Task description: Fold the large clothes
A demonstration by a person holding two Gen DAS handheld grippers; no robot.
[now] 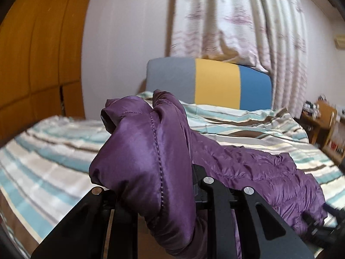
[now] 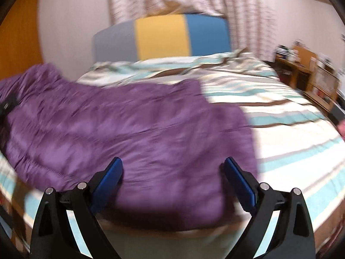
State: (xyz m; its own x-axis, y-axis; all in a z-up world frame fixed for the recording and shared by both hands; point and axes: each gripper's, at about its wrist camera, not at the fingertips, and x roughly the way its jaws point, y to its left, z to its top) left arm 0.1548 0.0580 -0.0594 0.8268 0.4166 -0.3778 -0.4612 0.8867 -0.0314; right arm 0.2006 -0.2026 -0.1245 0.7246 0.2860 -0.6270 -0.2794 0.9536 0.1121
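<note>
One purple jacket [image 2: 129,125], quilted and shiny, lies across one bed covered by a striped quilt [image 2: 280,112] in teal, cream and brown bands. In the right wrist view the jacket fills the left and centre of the frame, its near hem reaching the bed's front edge at the bottom centre and its right edge ending at about mid-frame; to the right of that edge the quilt lies bare as far as the bed's right side.

Two grippers appear. The left gripper [image 1: 155,172] is clamped on a bunched fold of the jacket [image 1: 146,142], which bulges up and over the black arms at the bottom centre of the left wrist view and hides the pads; the rest of the garment trails away to the lower right of that frame onto the quilt [image 1: 49,155]. The right gripper [image 2: 173,172] has its jaws wide apart, two blue pads [image 2: 107,183] standing on either side of the jacket's near hem with nothing pressed between them; whether they touch the cloth cannot be told through the blur.

One headboard [image 2: 161,36] with three panels, grey, yellow and blue, closes the far end of the bed. Behind it hangs one pale patterned curtain [image 1: 226,17]. A wooden wardrobe [image 1: 32,54] occupies the upper left of the left wrist view, and wooden furniture [image 2: 301,69] stands beyond the bed's right edge.
</note>
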